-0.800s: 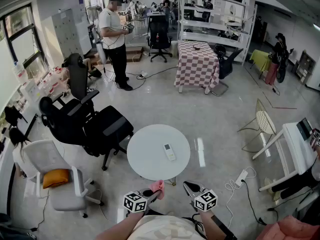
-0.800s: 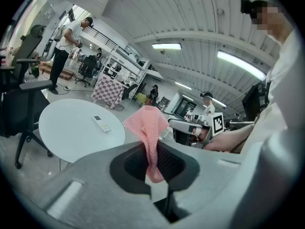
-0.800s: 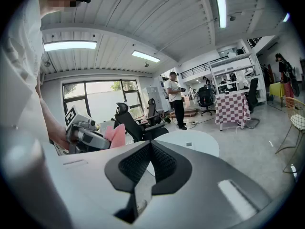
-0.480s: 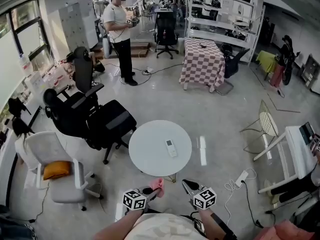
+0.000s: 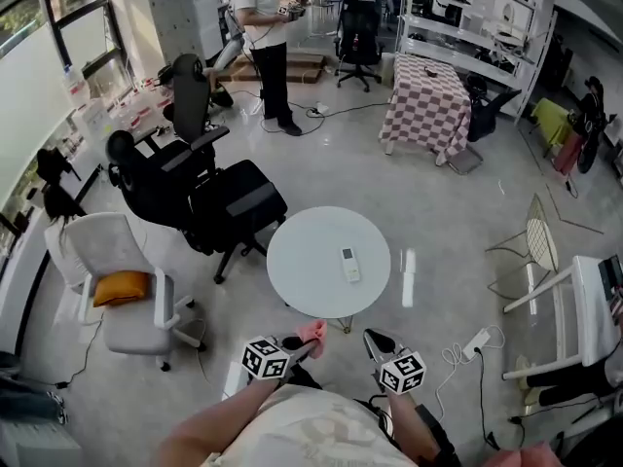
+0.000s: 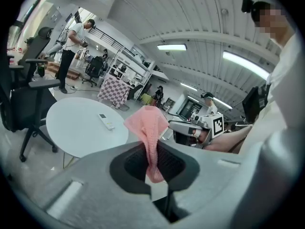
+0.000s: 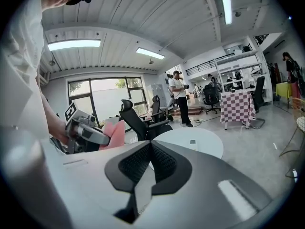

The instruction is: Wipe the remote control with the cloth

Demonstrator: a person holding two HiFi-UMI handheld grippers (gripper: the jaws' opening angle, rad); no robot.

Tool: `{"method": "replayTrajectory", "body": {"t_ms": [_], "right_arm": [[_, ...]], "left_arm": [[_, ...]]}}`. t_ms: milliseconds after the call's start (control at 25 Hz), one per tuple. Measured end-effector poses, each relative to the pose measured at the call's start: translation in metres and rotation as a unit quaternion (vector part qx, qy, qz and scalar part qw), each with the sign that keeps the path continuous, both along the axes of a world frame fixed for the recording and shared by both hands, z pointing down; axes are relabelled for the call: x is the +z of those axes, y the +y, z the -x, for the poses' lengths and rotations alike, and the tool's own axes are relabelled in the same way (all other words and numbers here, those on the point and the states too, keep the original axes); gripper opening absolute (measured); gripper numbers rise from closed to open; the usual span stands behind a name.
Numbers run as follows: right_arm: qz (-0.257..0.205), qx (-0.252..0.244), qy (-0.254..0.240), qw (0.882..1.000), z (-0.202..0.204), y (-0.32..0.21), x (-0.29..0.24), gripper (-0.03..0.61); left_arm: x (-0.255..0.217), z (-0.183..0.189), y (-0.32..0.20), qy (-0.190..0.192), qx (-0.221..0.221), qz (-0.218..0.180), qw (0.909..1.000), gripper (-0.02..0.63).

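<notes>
- The cloth [image 5: 312, 333] is clamped in the left gripper [image 5: 300, 345]. Most of it stands loose past the jaw tips, apparently so that a free fold is offered for wiping.
- The right gripper [image 5: 376, 342] is held near it, jaws pressed together on nothing, likely reserved for steadying.
- Both are held short of the near edge of the round desk [image 5: 297, 261], with open floor between.
- The remote control [image 5: 348, 264] lies flat right of centre, well inside the rim, with bare top all round for strokes.
- The desk's left side is crowded by a black chair [image 5: 209, 197]; its right is bordered by open floor.
</notes>
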State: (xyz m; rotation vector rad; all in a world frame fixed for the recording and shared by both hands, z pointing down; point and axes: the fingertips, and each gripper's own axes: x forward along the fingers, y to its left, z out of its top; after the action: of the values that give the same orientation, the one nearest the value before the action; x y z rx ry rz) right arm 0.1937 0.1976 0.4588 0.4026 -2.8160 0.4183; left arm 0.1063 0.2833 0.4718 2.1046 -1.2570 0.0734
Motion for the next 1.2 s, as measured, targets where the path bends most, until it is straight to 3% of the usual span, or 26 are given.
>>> {"method": "replayTrajectory", "body": {"t_ms": [280, 440, 640, 1200], "right_arm": [[0.016, 0.006, 0.016, 1.000, -0.002, -0.009, 0.010, 0.006], [0.011, 0.001, 0.022, 1.000, 0.020, -0.033, 0.017, 0.006], [0.029, 0.032, 0.059, 0.997, 0.018, -0.052, 0.033, 0.007], [0.032, 0.062, 0.142, 0.987, 0.079, -0.152, 0.058, 0.008]], "left_arm": [[0.008, 0.001, -0.010, 0.009, 0.003, 0.007, 0.9999, 0.018], [0.017, 0.025, -0.038, 0.006, -0.007, 0.010, 0.9999, 0.018], [0.020, 0.032, -0.072, 0.015, 0.016, 0.014, 0.9997, 0.018], [0.029, 0.100, -0.187, 0.024, 0.048, 0.034, 0.9980, 0.018]]}}
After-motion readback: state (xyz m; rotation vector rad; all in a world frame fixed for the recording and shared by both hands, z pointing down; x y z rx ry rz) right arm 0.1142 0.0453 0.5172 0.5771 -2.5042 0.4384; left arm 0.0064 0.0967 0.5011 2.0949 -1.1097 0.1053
